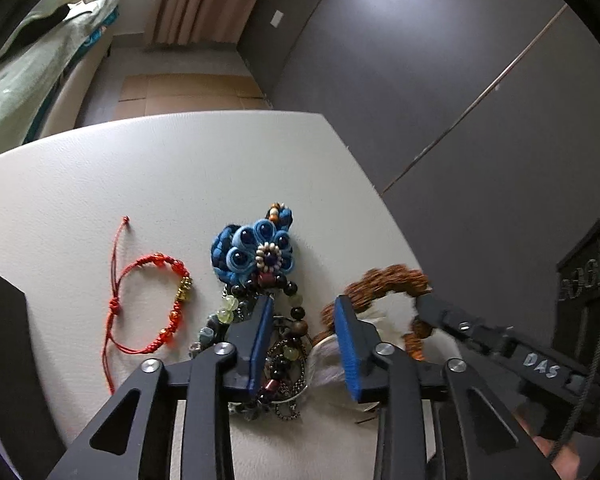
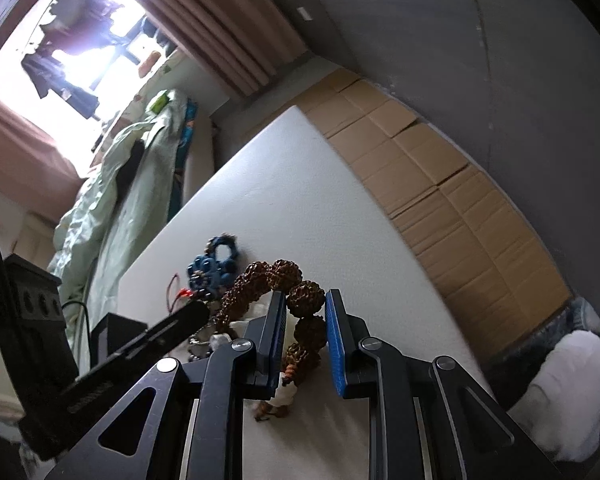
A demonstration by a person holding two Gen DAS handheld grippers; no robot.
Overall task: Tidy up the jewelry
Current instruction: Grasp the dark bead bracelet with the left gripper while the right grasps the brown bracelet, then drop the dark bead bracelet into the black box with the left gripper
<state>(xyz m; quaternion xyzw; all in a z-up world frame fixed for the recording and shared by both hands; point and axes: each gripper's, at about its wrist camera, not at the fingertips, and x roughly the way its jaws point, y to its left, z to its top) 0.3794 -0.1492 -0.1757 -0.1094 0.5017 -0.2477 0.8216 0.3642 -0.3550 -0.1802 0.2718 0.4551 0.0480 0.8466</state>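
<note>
Between the right gripper (image 2: pixel 304 330) jaws hangs a brown rudraksha-bead bracelet (image 2: pixel 296 308), near the counter's (image 2: pixel 320 200) right edge; the jaws flank one bead without clearly pinching it. Closing squarely on a single bead, then lifting straight up, would likely keep the loop from dragging the white cloth (image 2: pixel 288 392) beneath. Just left, the left gripper (image 1: pixel 304 340) hovers with jaws spread over a tangled beaded necklace (image 1: pixel 284 344), beside a blue flower brooch (image 1: pixel 256 252) and a red cord bracelet (image 1: pixel 156 304). Much of the necklace is hidden under the jaws, and its chain is hard to trace.
</note>
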